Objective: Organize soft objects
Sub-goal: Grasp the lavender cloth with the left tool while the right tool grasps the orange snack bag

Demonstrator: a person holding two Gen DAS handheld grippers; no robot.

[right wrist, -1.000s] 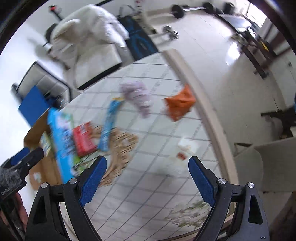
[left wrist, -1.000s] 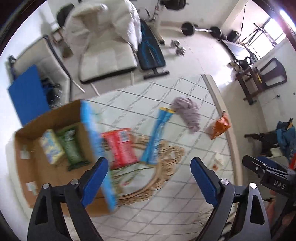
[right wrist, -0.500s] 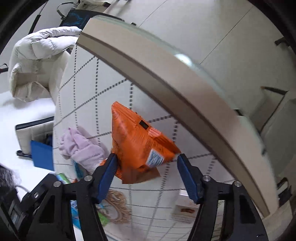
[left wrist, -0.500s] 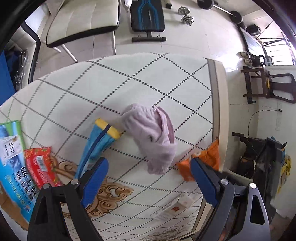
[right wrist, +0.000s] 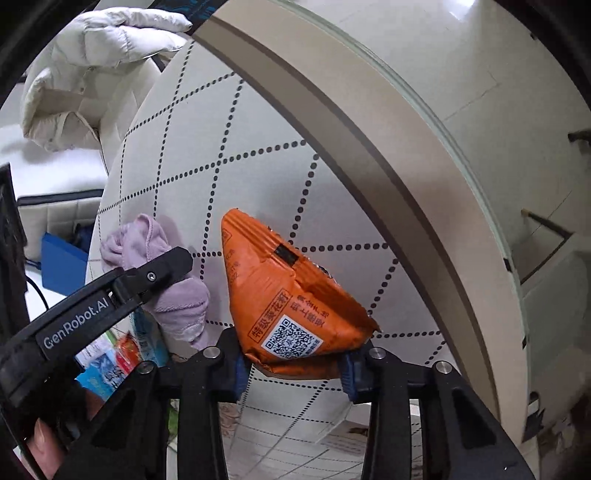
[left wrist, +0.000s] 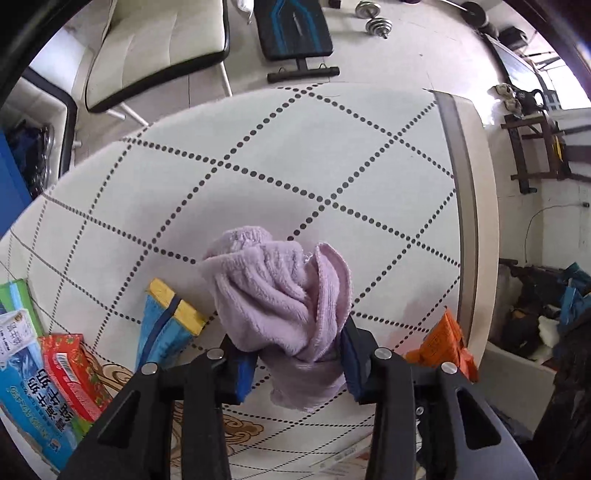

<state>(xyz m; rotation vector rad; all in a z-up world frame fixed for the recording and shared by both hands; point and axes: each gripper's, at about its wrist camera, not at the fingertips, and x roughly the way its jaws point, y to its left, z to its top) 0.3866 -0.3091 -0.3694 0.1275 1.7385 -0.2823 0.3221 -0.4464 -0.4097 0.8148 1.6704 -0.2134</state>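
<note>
A crumpled lilac towel (left wrist: 284,291) lies on the white dotted tablecloth (left wrist: 295,155). My left gripper (left wrist: 295,369) is shut on the towel's lower end; it also shows in the right wrist view (right wrist: 147,280), over the towel (right wrist: 177,299). My right gripper (right wrist: 291,365) is shut on an orange snack bag (right wrist: 288,295) with a QR label, near the table's edge. The same bag (left wrist: 443,347) shows at the lower right of the left wrist view.
A blue and yellow packet (left wrist: 166,321), a red packet (left wrist: 70,369) and a blue box (left wrist: 26,391) lie at the left. The table's beige rim (right wrist: 369,122) curves close by. A cream chair (left wrist: 155,44) and a weight bench (left wrist: 295,33) stand beyond.
Both grippers have moved down to the table and closed. The left one has taken hold of the towel, the right one of the orange bag.
</note>
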